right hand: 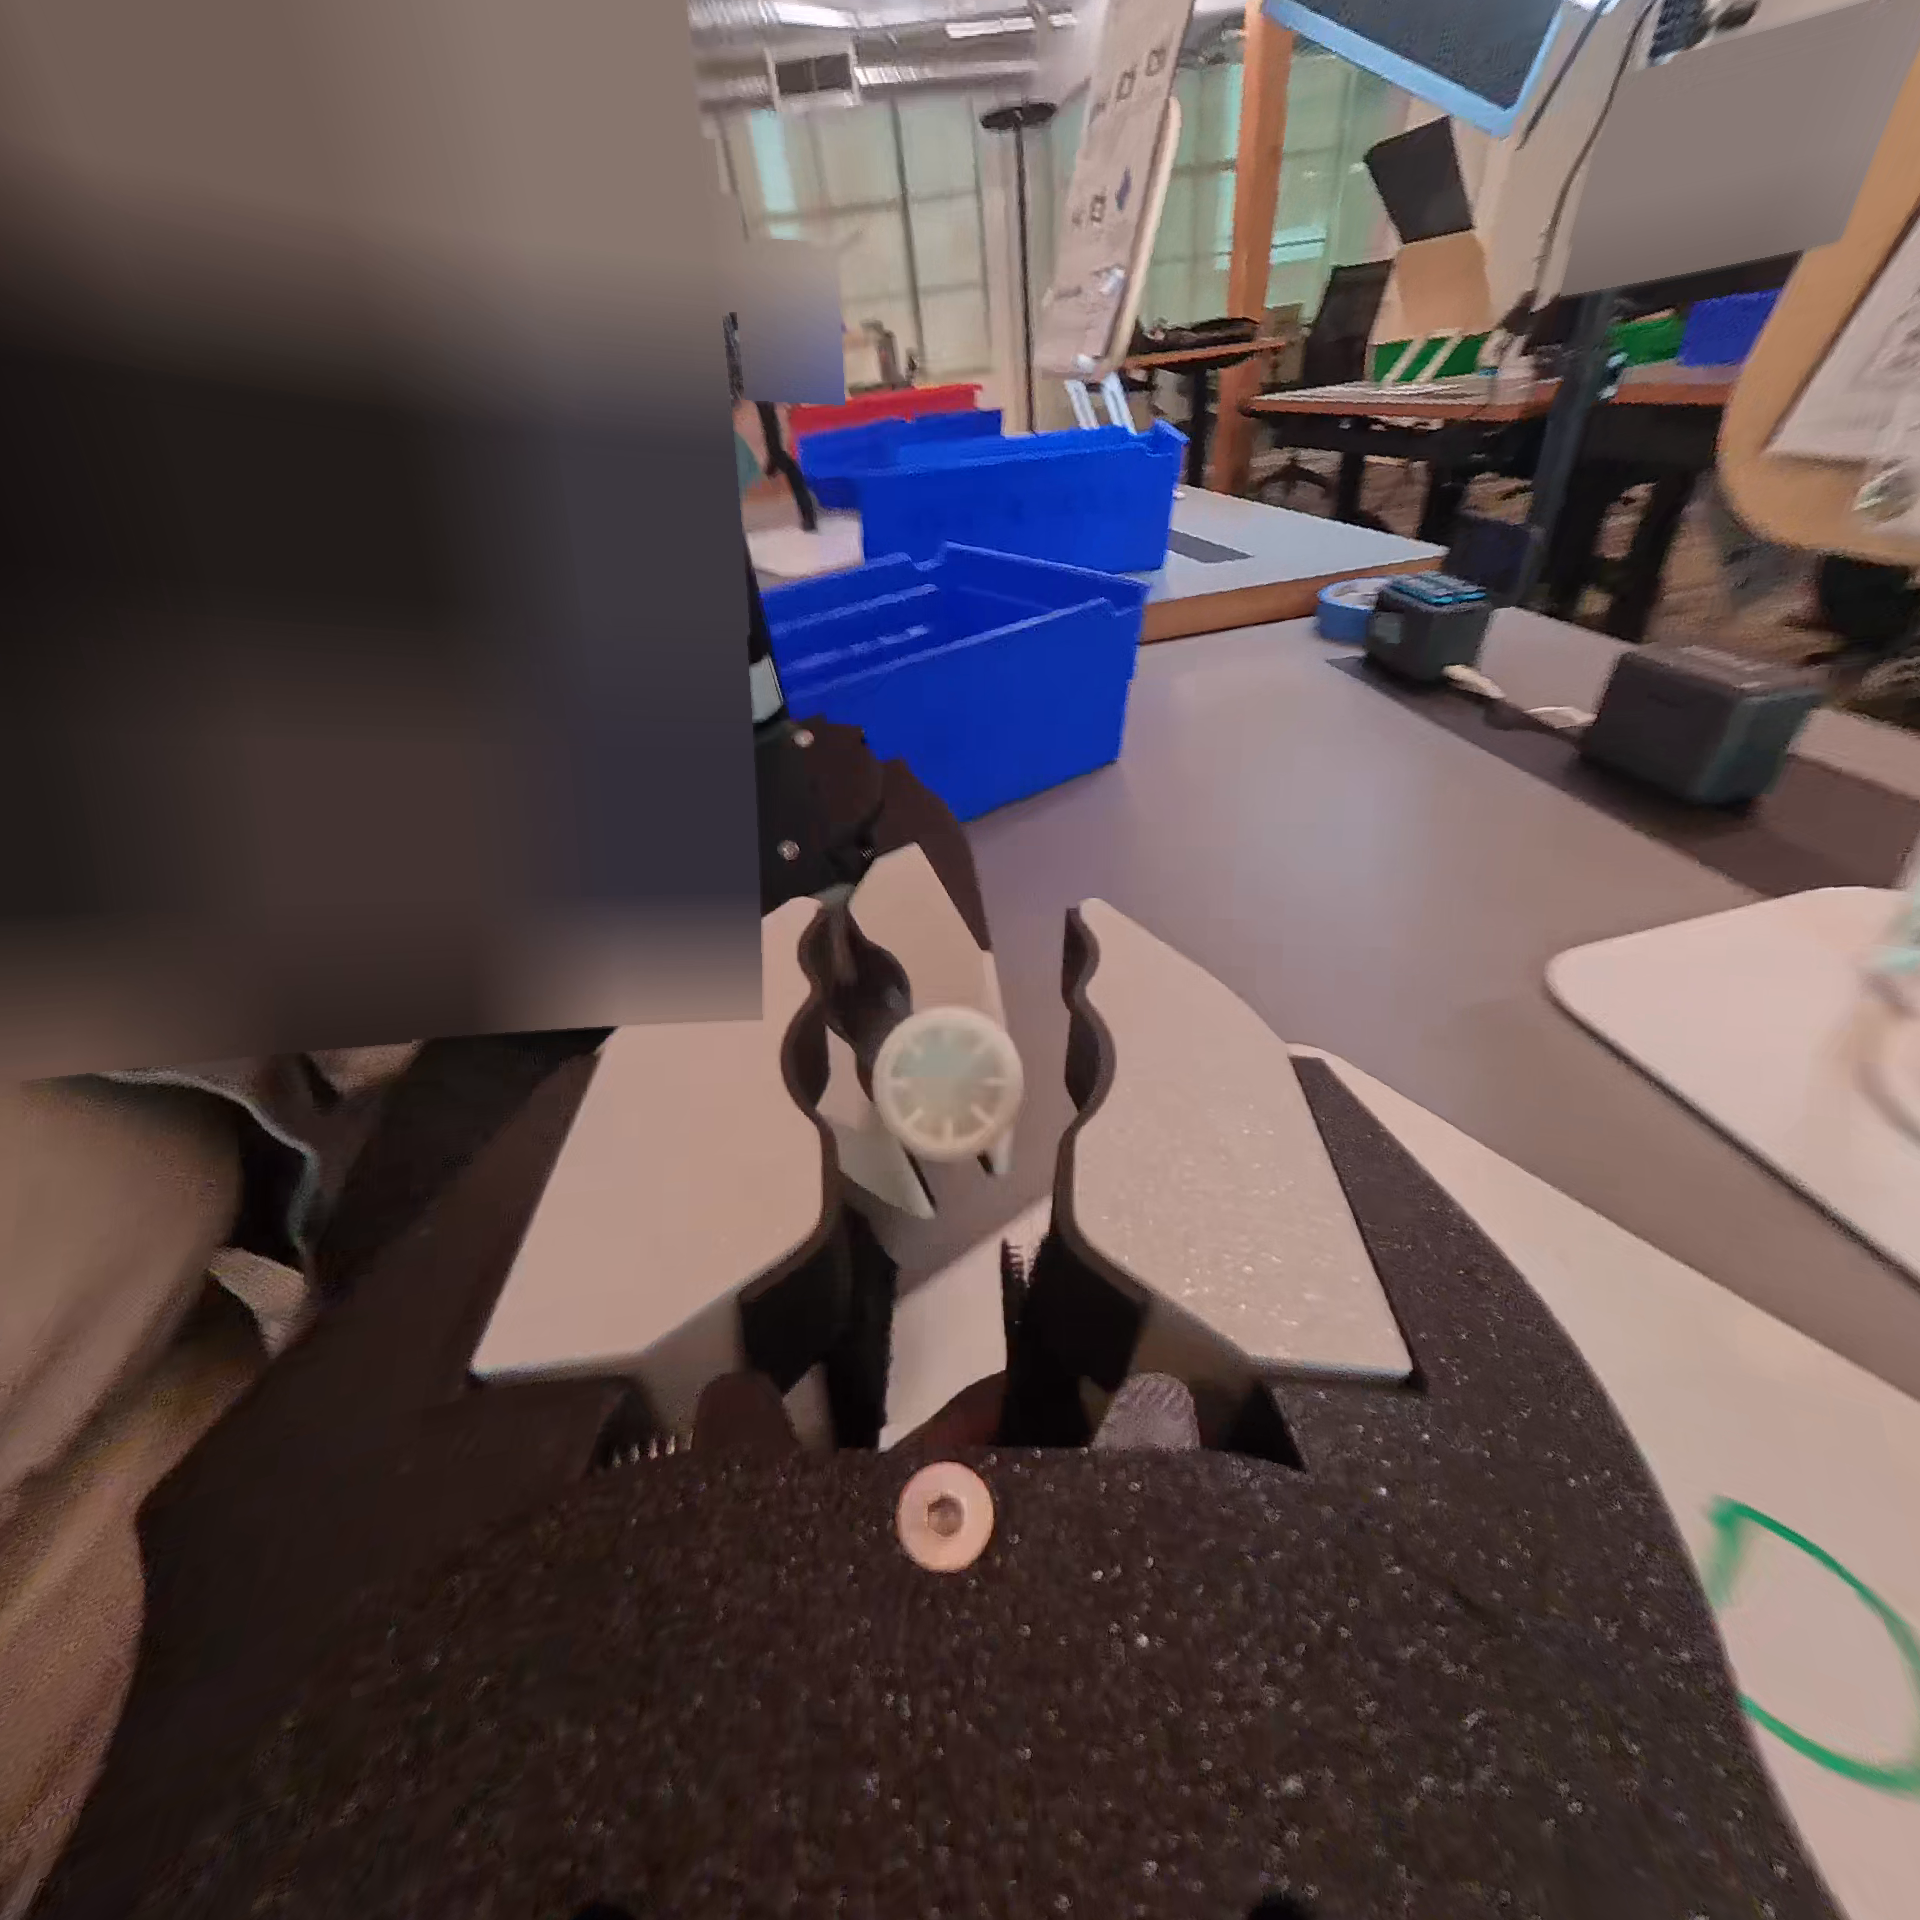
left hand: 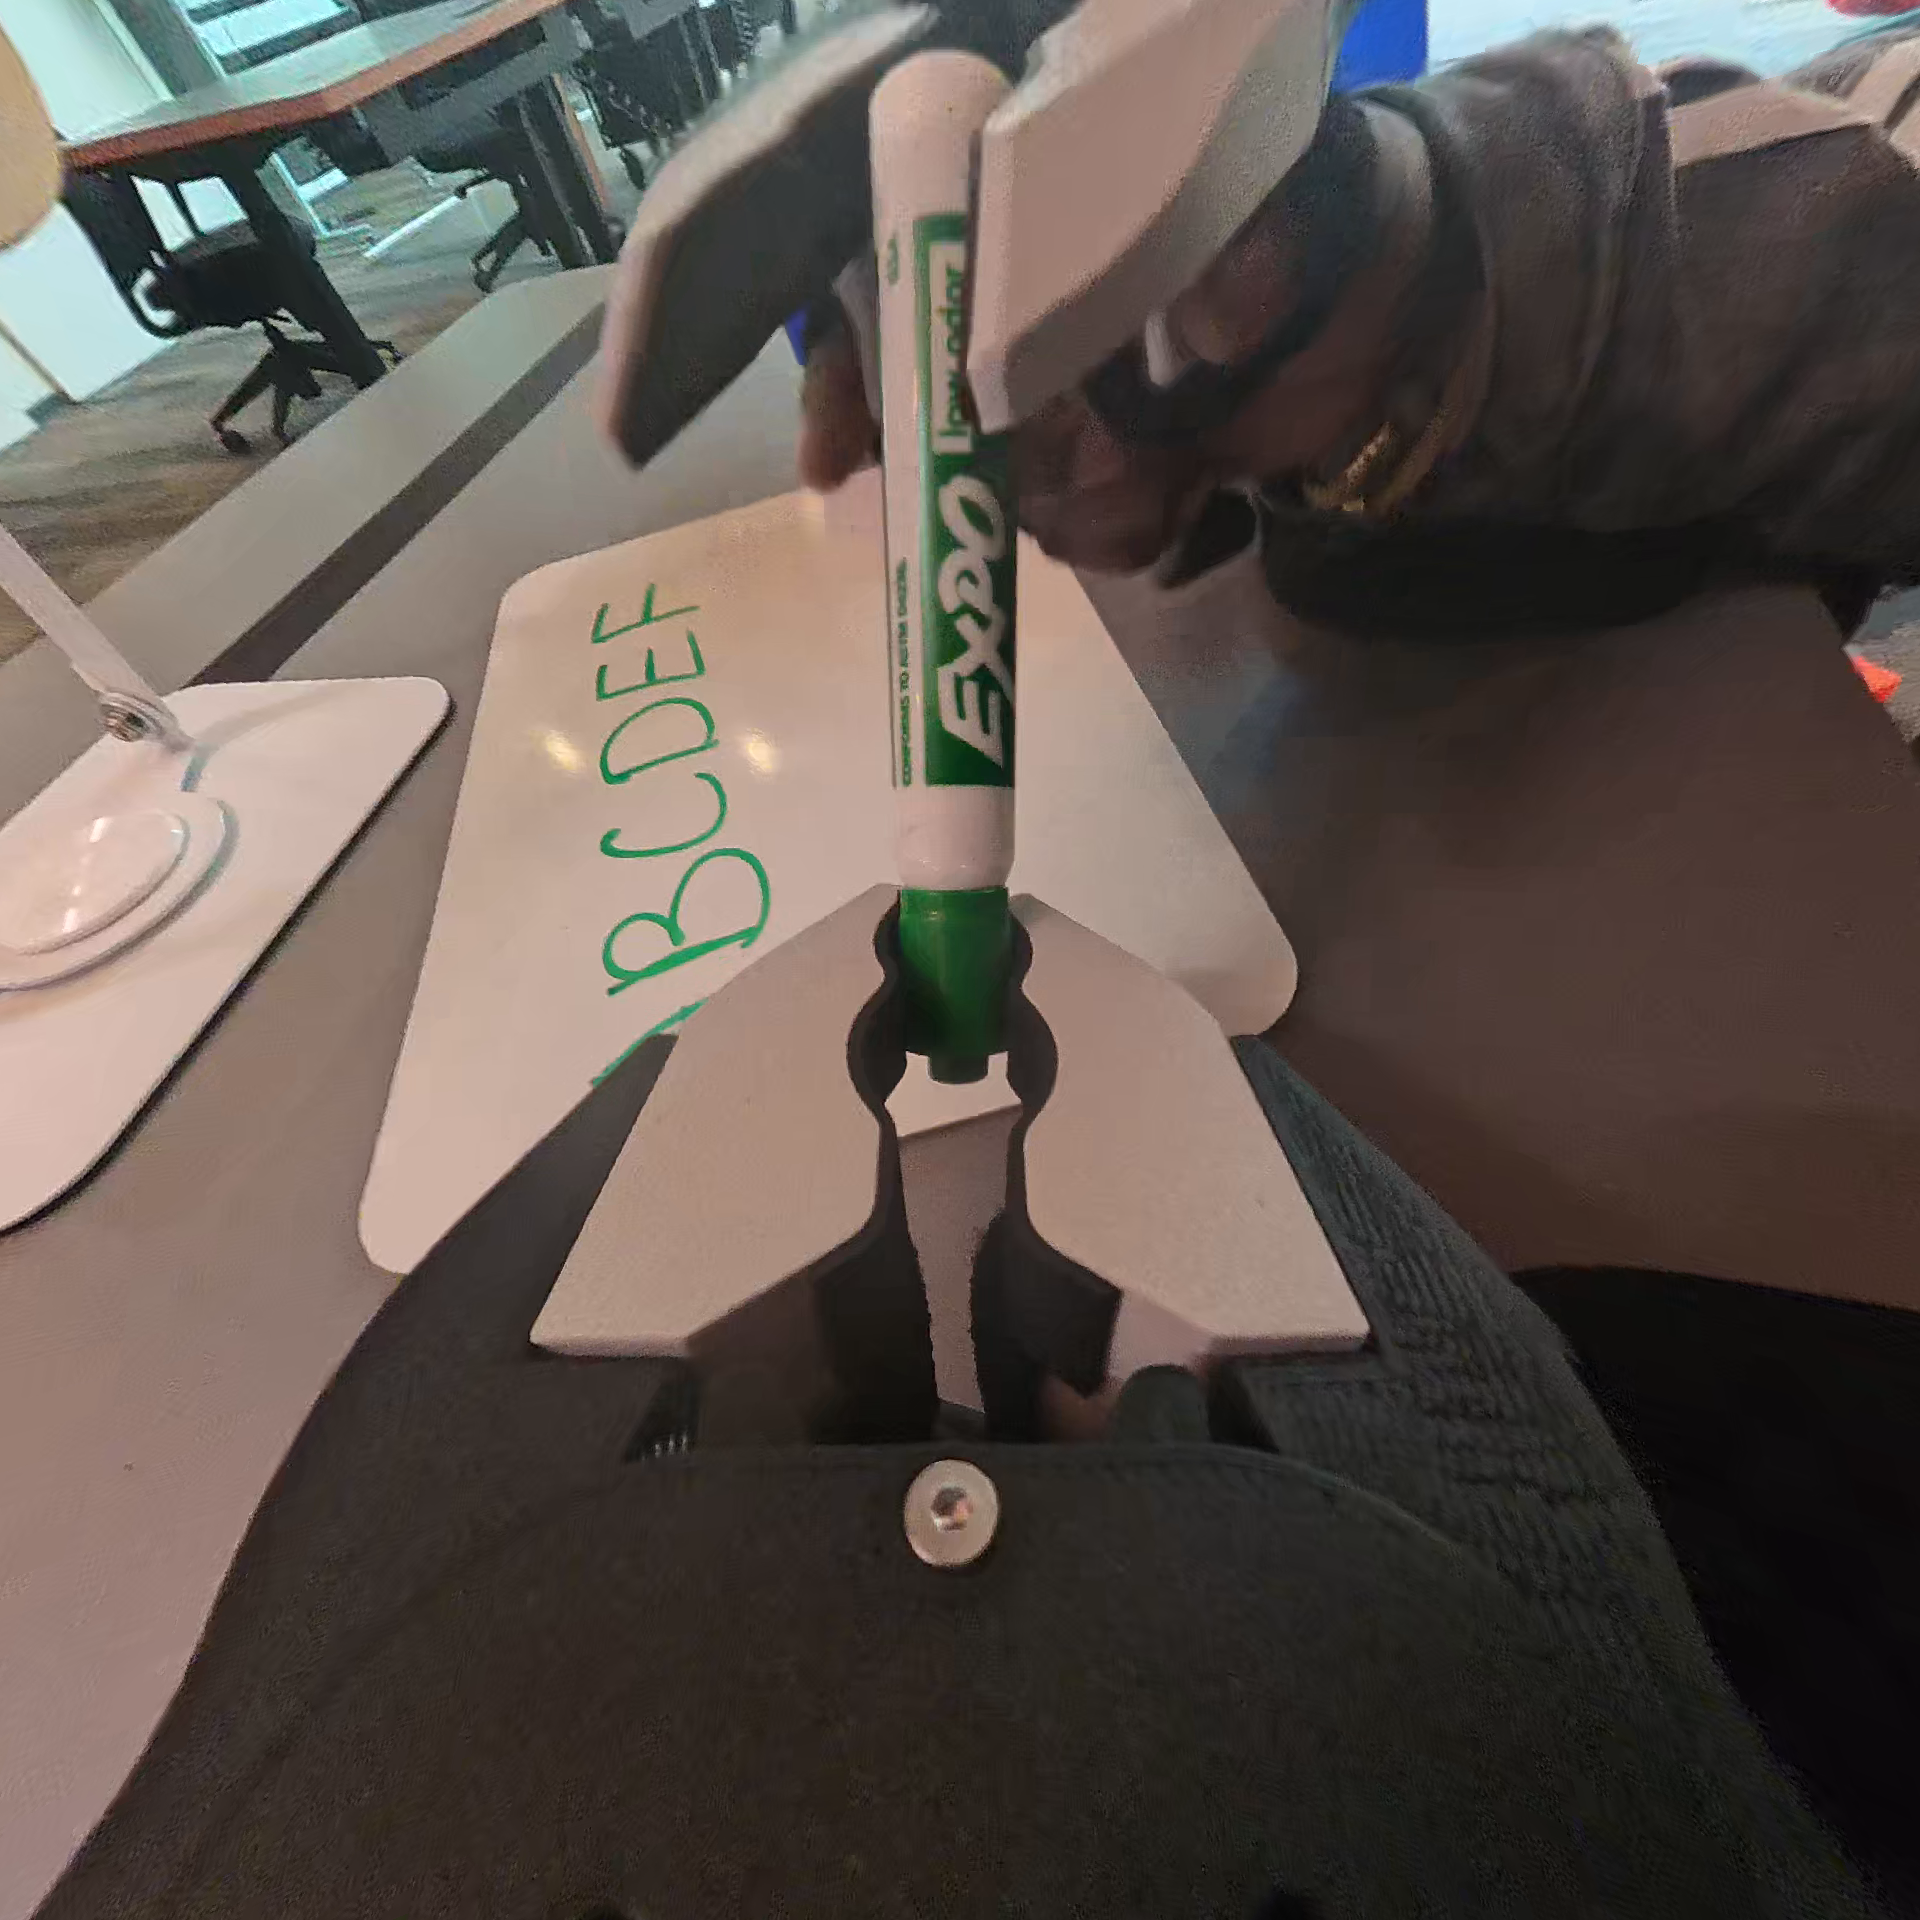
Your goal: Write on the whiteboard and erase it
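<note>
Left claw clamped on green cap end of marker; right claw spread wide around white barrel end, seemingly not touching. Light, stiff, slick barrel; best gripped mid-label, above whiteboard.

Bare grey tabletop lay open ahead — stacked blue plastic bins and dark boxy devices hemmed its far edge.
</note>
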{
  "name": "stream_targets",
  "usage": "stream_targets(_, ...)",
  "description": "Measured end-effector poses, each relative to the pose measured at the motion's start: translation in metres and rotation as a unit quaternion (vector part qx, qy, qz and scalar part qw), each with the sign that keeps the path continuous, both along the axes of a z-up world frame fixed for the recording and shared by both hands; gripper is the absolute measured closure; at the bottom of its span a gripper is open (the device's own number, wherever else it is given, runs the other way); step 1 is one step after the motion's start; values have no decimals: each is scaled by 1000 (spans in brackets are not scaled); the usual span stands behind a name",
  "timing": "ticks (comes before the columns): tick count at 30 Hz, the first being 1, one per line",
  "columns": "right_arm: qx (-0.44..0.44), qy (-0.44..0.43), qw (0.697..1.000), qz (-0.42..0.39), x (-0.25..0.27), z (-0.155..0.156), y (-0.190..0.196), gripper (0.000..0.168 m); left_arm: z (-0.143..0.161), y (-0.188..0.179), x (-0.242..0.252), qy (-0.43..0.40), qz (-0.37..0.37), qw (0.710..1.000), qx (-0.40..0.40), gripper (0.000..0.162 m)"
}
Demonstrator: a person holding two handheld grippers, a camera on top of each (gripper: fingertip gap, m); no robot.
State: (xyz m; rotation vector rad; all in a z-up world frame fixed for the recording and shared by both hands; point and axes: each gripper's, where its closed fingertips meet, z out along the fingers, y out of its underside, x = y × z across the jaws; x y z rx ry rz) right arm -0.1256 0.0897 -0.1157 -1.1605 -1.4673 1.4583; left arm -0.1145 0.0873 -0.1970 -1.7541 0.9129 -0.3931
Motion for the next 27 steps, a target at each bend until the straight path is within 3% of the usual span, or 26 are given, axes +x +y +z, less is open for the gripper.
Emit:
stream_targets(4,64,-35,997,16,19,-12,-13,146,-2,-5,8,18,-24,1000,8,147)
stream_targets(7,101,-28,995,2,29,-11,-23,148,-1,-6,15,34,-29,998,39,146)
stream_targets(10,141,-8,989,-42,49,-3,-24,148,5,-5,18,4,-27,999,43,118)
stream_targets(13,153,23,980,-128,88,18,-5,148,4,2,11,-2,4,999,32,102)
stream_targets(17,199,37,925,-322,182,54,50,148,-1,14,-4,-3,61,998,8,78)
stream_targets(21,206,-6,840,-502,299,59,94,148,-2,19,-12,-11,83,996,3,74)
stream_targets(23,193,-29,811,-552,345,48,101,148,1,21,-15,-13,92,996,11,74)
stream_targets(27,156,-30,782,-603,395,32,113,148,5,24,-20,-9,107,994,27,77)
